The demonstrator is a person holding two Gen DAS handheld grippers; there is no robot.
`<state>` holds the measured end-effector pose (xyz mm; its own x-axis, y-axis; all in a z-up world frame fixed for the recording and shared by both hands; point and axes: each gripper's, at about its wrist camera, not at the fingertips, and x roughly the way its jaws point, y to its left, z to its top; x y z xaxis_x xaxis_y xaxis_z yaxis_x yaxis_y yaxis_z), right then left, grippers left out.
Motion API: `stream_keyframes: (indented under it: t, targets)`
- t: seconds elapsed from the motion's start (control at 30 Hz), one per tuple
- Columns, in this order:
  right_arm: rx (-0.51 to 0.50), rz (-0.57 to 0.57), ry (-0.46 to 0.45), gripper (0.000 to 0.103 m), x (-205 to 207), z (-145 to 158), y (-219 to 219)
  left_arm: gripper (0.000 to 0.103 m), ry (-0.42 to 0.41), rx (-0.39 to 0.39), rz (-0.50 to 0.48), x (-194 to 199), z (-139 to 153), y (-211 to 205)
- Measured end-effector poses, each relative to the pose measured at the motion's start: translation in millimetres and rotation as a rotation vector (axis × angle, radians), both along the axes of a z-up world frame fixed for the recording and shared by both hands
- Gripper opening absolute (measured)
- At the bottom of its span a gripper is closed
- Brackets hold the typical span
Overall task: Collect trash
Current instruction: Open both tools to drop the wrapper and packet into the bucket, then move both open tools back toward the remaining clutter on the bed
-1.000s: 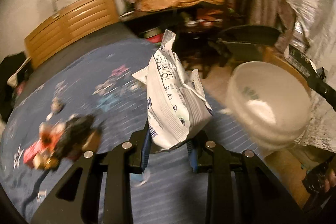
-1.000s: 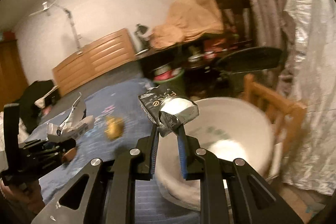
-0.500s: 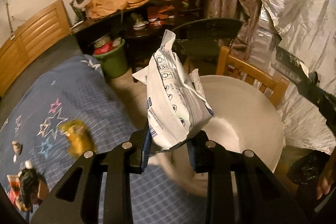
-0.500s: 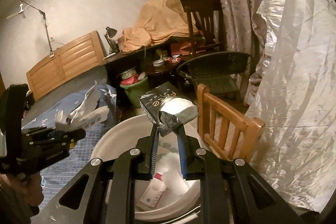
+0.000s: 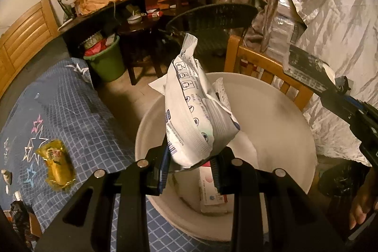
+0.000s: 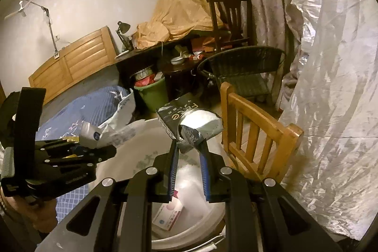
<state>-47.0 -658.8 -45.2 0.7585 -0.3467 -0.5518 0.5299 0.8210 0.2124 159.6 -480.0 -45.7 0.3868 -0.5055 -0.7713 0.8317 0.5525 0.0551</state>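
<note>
Both loads poised over the white bucket, waiting on release. Left gripper clamped on the white snack bag, pinched at its bottom edge, long axis standing upright and leaning slightly toward 1 o'clock, body of the bag hanging directly above the bucket's open mouth. Right gripper clamped on the dark foil packet, crumpled, held by its lower corner, also above the bucket, nearer the rim at 3 o'clock beside the wooden chair. Seen from the left wrist, right gripper reaching in from 3 o'clock with its packet at about 2 o'clock, apart from the bag. Inside the bucket, a pink-and-white box already lying at the bottom. Straight down at 6 o'clock as the drop path for both, judging by position; neither arm clearly nearer. Yellow wrapper lying on the blue bed cover at 9 o'clock, not yet collected.
</note>
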Motion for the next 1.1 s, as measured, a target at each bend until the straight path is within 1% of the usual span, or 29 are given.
stream_keyframes:
  t: [0.07, 0.1, 0.13, 0.17, 0.2, 0.23, 0.37, 0.5, 0.63, 0.7, 0.77, 0.93, 1.0, 1.1]
  targets:
    - [0.000, 0.005, 0.005, 0.020, 3.9, -2.0, -1.3, 0.033, 0.020, 0.002, -0.008, 2.1, -3.5, -2.9]
    - [0.000, 0.014, 0.011, 0.020, 6.3, -3.1, 0.8, 0.041, 0.034, 0.016, -0.011, 3.9, -6.8, -5.6]
    - [0.001, 0.028, 0.028, 0.026, 12.0, -5.9, 0.1, 0.065, 0.035, 0.027, -0.003, 5.6, -8.4, -4.8]
    - [0.002, 0.022, 0.039, 0.041, 15.1, -6.6, 0.0, 0.073, 0.028, 0.028, 0.010, 7.1, -9.1, -4.1]
    - [0.006, 0.008, 0.043, 0.045, 16.8, -7.8, -0.9, 0.073, 0.019, 0.017, 0.020, 9.0, -8.4, -1.8]
    - [0.012, 0.009, 0.034, 0.046, 17.2, -8.0, -1.7, 0.073, 0.023, 0.017, 0.025, 11.0, -8.4, -0.8]
    - [0.021, -0.001, 0.010, 0.046, 16.4, -7.9, -2.7, 0.073, 0.037, 0.006, 0.067, 21.9, -7.4, 7.3]
    - [0.026, -0.004, 0.012, 0.046, 16.5, -10.1, -1.2, 0.073, 0.052, -0.008, 0.087, 25.1, -7.9, 15.6]
    - [0.028, -0.007, -0.002, 0.046, 14.8, -8.8, 4.6, 0.073, 0.033, -0.014, 0.106, 21.2, -8.4, 28.7]
    - [0.020, -0.006, -0.014, 0.046, 14.3, -7.5, 11.3, 0.074, 0.003, -0.020, 0.129, 19.5, -8.1, 39.7]
    - [0.008, -0.002, -0.027, 0.046, 14.6, -6.7, 20.4, 0.076, -0.034, -0.028, 0.165, 17.6, -8.3, 56.5]
    - [-0.046, 0.016, -0.067, 0.046, 18.0, -3.2, 58.9, 0.077, -0.068, -0.044, 0.243, 20.2, -10.0, 103.7]
    - [-0.071, 0.036, -0.083, 0.046, 19.9, -1.4, 76.8, 0.077, -0.069, -0.053, 0.280, 23.2, -10.5, 127.5]
    - [-0.098, 0.092, -0.100, 0.046, 26.9, -2.1, 110.4, 0.077, -0.038, -0.077, 0.364, 32.7, -10.4, 177.0]
